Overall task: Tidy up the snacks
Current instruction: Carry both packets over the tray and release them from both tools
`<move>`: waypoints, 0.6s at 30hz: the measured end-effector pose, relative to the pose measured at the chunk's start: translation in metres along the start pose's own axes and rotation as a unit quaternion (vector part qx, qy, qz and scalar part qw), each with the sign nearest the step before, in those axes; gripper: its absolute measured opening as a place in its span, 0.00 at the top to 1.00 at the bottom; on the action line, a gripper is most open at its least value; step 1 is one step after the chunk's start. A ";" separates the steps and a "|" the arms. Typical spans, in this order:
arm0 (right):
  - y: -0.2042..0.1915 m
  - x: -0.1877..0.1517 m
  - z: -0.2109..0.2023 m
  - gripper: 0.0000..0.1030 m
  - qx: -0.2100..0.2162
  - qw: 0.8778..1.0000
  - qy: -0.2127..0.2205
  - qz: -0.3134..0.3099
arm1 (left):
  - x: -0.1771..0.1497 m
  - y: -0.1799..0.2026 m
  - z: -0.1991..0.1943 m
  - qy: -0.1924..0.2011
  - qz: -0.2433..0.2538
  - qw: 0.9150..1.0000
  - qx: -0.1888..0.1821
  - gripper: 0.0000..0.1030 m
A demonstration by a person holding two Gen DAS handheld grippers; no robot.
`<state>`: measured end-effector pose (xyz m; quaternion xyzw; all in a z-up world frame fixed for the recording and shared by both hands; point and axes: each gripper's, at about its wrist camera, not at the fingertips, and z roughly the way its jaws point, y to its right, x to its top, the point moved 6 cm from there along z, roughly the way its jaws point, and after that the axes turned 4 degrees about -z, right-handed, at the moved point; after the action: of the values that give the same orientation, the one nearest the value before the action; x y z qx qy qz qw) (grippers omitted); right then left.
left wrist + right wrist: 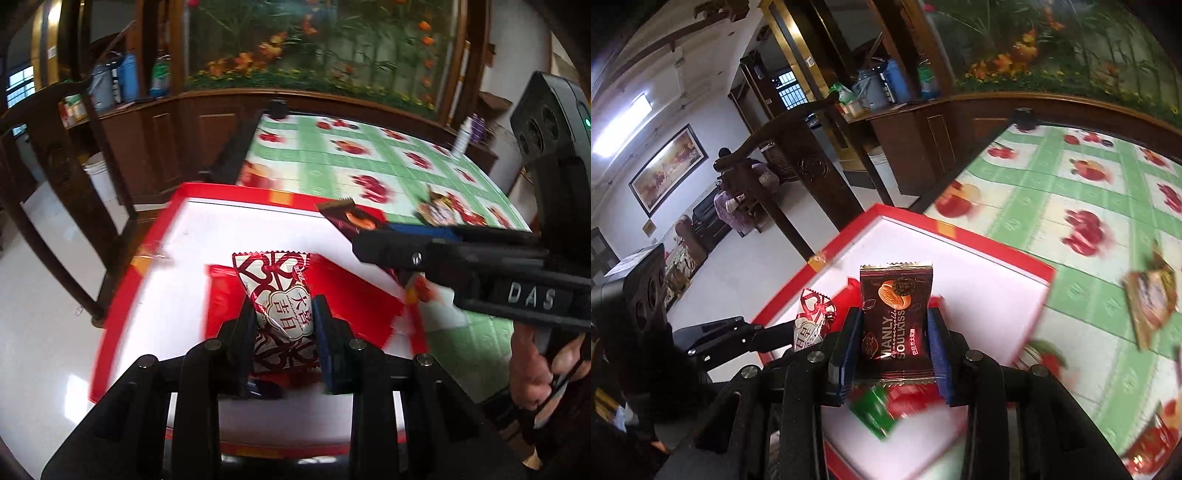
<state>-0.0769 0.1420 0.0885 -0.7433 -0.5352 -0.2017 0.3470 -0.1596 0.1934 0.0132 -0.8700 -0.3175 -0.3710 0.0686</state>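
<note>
**2 grippers, 1 candy each**

The left gripper (284, 325) has its jaws clamped on a red-and-white candy (275, 291), above the white-floored red box (192, 229). The right gripper (895, 347) pinches a brown chocolate candy (895, 314) between its jaws. Ahead and right of these jaws, another wrapped snack (1150, 299) lies on the desk (1071, 258).

the dark brown snack packet (895, 325) reads "manly soulkiss" in white, running sideways. the red-and-white heart-patterned packet (282, 295) bears the chinese characters 大喜吉日 on a white badge. the right gripper (373, 240) body carries raised letters "das".
</note>
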 end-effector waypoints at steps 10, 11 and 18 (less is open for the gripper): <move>-0.010 0.011 0.044 0.65 -0.019 1.000 0.003 0.011 | 0.007 -0.038 0.026 -0.016 -0.023 0.999 0.040 0.73; -0.010 0.010 0.047 0.65 -0.022 1.000 0.001 0.009 | 0.006 -0.040 0.027 -0.019 -0.024 0.999 0.043 0.73; -0.015 0.007 0.042 0.58 -0.018 1.000 0.002 0.003 | 0.001 -0.052 0.017 -0.021 -0.055 0.997 0.056 0.32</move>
<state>-0.0911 0.1800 0.0696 -0.7503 -0.5291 -0.2113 0.3352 -0.1799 0.2414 -0.0043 -0.8537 -0.3865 -0.3372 0.0900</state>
